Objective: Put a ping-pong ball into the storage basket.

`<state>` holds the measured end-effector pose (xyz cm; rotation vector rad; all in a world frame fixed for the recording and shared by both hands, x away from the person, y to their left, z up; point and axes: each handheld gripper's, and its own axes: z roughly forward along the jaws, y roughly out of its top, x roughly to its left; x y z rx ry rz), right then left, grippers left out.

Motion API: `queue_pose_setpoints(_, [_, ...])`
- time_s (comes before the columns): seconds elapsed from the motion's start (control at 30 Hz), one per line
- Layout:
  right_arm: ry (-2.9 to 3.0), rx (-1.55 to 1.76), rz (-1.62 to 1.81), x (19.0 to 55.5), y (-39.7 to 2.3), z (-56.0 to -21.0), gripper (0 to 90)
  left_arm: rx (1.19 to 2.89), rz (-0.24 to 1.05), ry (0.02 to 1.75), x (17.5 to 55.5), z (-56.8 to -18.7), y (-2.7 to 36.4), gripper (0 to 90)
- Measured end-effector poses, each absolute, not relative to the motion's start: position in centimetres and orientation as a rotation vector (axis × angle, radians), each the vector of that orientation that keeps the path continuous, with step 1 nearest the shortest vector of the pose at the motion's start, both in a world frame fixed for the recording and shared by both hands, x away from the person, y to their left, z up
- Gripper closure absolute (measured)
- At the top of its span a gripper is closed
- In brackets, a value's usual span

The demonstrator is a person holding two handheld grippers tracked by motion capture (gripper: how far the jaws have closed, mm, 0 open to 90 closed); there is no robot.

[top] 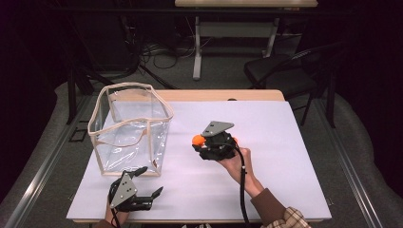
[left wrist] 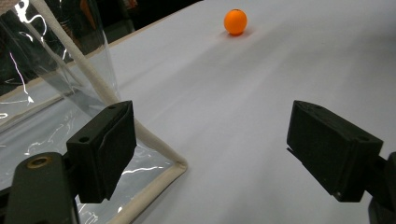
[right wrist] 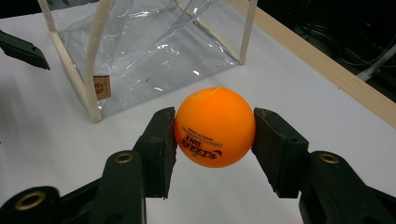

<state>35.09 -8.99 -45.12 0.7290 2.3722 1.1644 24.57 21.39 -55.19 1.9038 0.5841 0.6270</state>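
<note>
The right claw [right wrist: 215, 133] pinched the orange ball [right wrist: 215, 127] just above the white worktop [top: 266, 142]. The clear bag [top: 130, 126] stood open-topped to its left, nearer the left claw [top: 142, 183], which rested spread beside the bag's corner.

Right gripper [top: 202, 141] jaws closed (something clamped between); left gripper [top: 145, 183] jaws wide apart, low.

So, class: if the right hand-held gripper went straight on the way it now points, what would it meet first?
Most likely the clear bag. The right hand-held gripper, shut on the orange ball, points toward the bag's near wall, though depth is hard to judge.
</note>
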Motion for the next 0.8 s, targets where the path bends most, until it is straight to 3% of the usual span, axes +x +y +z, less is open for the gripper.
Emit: queue_pose_setpoints(0.8, [2.385, 0.708, 1.142, 35.9, -7.9, -44.2, 50.5, 1.904, 0.635, 0.581, 24.6, -55.2, 21.4, 15.9])
